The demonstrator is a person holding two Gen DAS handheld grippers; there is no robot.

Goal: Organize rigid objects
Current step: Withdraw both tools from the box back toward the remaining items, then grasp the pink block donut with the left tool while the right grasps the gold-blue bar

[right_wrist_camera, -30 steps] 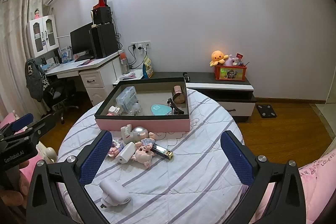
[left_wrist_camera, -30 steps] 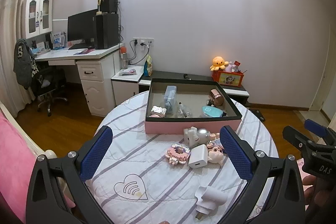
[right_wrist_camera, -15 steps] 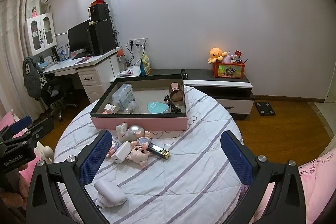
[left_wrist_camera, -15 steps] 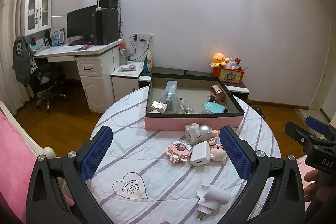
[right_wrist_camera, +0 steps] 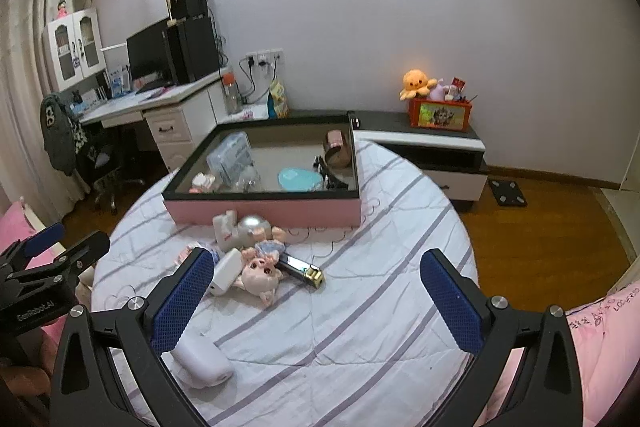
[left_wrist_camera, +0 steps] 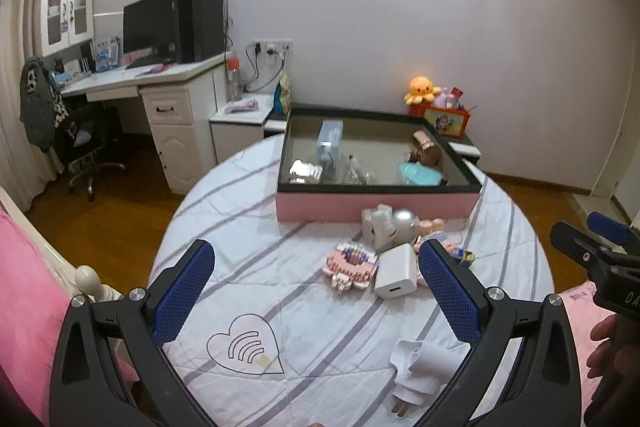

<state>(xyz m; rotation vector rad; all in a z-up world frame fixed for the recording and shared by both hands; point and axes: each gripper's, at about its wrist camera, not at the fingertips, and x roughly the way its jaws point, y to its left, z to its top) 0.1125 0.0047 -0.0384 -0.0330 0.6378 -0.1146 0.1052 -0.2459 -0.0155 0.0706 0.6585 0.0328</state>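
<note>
Both grippers have drawn nearer to the round table [left_wrist_camera: 224, 211] since a second ago, so the cluster of small things in front of the pink tray [left_wrist_camera: 376, 205] now looms larger in both wrist views. The left gripper [left_wrist_camera: 316, 291] hangs over the striped tablecloth with its blue-padded fingers spread wide and nothing between them; the right gripper [right_wrist_camera: 316, 291] is likewise wide apart and empty, held above the cloth on the tray's near side. The tray, black-rimmed, sits at the far part of the table and already holds a clear plastic case [left_wrist_camera: 330, 147], a copper-coloured cylinder [left_wrist_camera: 427, 147], a teal oval object [left_wrist_camera: 418, 174] and a few small items too blurred to name. Touching the tray's near wall lies a silver-and-white toy [left_wrist_camera: 390, 225]. Just nearer than the tray, beside that toy, lie a white charger cube [left_wrist_camera: 396, 277], a pink block toy [left_wrist_camera: 350, 263], a pig figurine [right_wrist_camera: 260, 273] and a dark lighter-like piece with a gold end [right_wrist_camera: 302, 269]. Well nearer than the tray, at the table's front edge, lies a white plug adapter [left_wrist_camera: 416, 367], apart from the cluster. A heart-shaped print [left_wrist_camera: 244, 349] marks the cloth, nearer than the tray on its left. Part of a hand [left_wrist_camera: 608, 347] shows at the right edge of the left wrist view.
</note>
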